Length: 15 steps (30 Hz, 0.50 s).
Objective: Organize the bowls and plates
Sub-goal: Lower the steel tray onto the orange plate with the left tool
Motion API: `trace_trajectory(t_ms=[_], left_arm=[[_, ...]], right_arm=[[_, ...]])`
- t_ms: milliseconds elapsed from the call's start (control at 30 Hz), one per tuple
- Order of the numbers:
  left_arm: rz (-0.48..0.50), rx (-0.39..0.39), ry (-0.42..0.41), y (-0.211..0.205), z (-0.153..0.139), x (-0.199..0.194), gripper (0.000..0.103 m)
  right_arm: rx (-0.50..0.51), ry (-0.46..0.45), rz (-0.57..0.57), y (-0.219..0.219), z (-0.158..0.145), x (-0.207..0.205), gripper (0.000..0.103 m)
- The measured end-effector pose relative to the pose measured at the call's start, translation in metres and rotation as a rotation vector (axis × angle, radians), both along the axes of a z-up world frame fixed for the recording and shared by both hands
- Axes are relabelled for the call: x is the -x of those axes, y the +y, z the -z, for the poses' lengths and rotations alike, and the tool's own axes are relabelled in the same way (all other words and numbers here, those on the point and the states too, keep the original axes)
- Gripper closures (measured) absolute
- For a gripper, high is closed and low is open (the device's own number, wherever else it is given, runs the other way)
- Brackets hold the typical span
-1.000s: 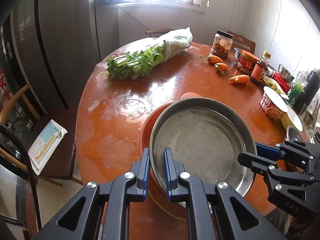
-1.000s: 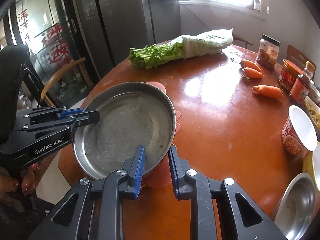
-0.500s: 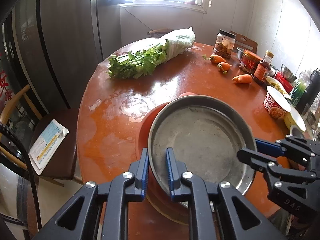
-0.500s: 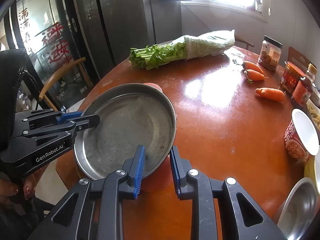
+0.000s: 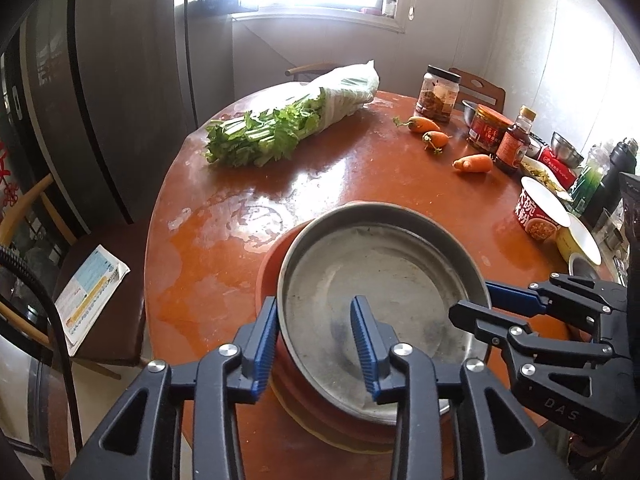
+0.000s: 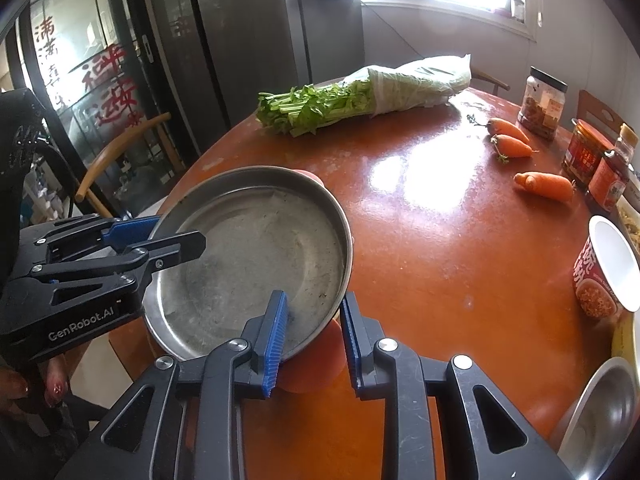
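Round and reddish-brown, the table (image 5: 320,184) fills both views, with a bright window beyond its far edge and dark glossy cabinet doors to the left. At the near edge we see a steel plate (image 5: 380,292) resting on a stack of orange plates (image 5: 268,276), whose rims show to its left and below it. Our left gripper (image 5: 316,340) straddles the near left rim of the steel plate; its jaws have just been opening, and its blue pads (image 5: 264,344) now stand spread, one outside the rim and one over the plate's floor, with clear gaps to the metal. Our right gripper (image 6: 312,334) straddles the near right rim, one pad inside the plate and the other outside beside the orange plates (image 6: 316,368); its jaws are narrow, but we cannot tell whether the pads press the rim. In the right wrist view the left gripper (image 6: 172,236) reaches in from the left over the steel plate (image 6: 248,264), with a hand (image 6: 24,388) below it. Farther off lie a bagged bunch of celery (image 5: 288,124), three carrots (image 5: 472,163), a jar (image 5: 438,94), sauce bottles (image 5: 514,146) and an instant noodle cup (image 5: 538,214). A steel bowl (image 6: 600,420) sits at the near right, and a chair (image 5: 100,280) holding a leaflet (image 5: 90,292) stands left of the table.
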<state>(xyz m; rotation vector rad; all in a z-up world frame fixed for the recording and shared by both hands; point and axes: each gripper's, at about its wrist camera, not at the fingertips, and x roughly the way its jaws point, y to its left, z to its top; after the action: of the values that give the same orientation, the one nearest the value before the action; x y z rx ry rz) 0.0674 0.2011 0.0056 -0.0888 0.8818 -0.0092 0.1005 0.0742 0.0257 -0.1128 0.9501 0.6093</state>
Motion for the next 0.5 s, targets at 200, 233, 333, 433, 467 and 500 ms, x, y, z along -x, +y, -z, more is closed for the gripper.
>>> trace_trajectory(t_ms=[200,233,333,433,467,500], left_arm=[[-0.017,-0.012,-0.020,0.0018,-0.0053,0.0022,0.054],[-0.023,-0.014,-0.017,0.0027,-0.0052,0.0020,0.054],[-0.030,-0.010,-0.016,0.0038,-0.0058,0.0019,0.054],[-0.027,-0.010,-0.031,0.0022,-0.0083,0.0047,0.052],[-0.025,-0.011,-0.033,0.0012,-0.0088,0.0049,0.051],[-0.023,-0.014,-0.035,0.0000,-0.0096,0.0047,0.051]], right_arm=[[-0.004,0.005,0.008,-0.0029,0.0003,-0.0009,0.072],[-0.006,0.005,0.010,-0.0038,-0.0002,-0.0013,0.072],[-0.015,0.001,0.010,-0.0059,-0.0030,0.0002,0.071],[-0.021,-0.013,0.009,-0.0079,-0.0070,0.0018,0.067],[-0.028,-0.016,0.013,-0.0095,-0.0081,0.0013,0.066],[-0.030,-0.016,0.015,-0.0103,-0.0085,0.0006,0.066]])
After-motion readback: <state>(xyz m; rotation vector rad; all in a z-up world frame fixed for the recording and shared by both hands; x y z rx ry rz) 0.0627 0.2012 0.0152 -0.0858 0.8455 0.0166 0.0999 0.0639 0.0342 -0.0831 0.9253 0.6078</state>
